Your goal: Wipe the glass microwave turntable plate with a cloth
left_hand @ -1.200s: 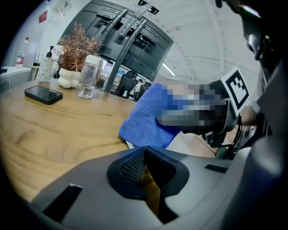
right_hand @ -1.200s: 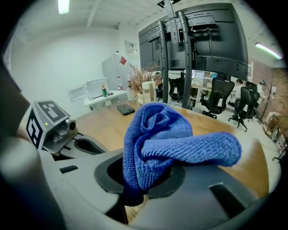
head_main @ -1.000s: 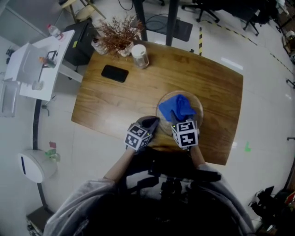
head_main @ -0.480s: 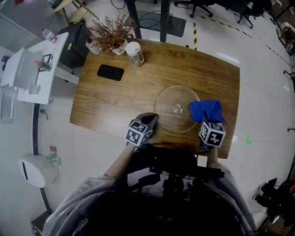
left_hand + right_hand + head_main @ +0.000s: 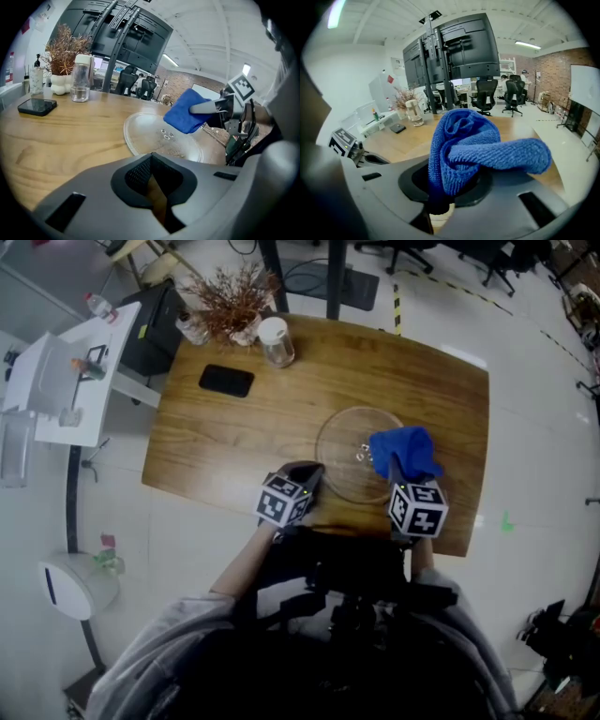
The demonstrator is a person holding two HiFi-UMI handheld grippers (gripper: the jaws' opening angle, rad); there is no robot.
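The clear glass turntable plate (image 5: pixel 347 460) lies flat on the wooden table (image 5: pixel 234 437), near its front edge. A bunched blue cloth (image 5: pixel 403 451) hangs over the plate's right rim, with my right gripper (image 5: pixel 401 476) shut on it. In the right gripper view the cloth (image 5: pixel 473 145) bulges out of the jaws and hides the plate. My left gripper (image 5: pixel 305 476) rests at the plate's front left rim, shut and holding nothing. The left gripper view shows the plate (image 5: pixel 150 136) just beyond the jaws and the cloth (image 5: pixel 185 112) above its far side.
At the table's back left lie a black phone (image 5: pixel 225 381), a white-lidded glass jar (image 5: pixel 275 341) and a vase of dried twigs (image 5: pixel 225 301). A white side table (image 5: pixel 66 371) stands to the left. The person's body presses against the table's front edge.
The right gripper swept the cloth from the plate's middle off to the right, then came back left over the plate's right rim. The left gripper has barely moved.
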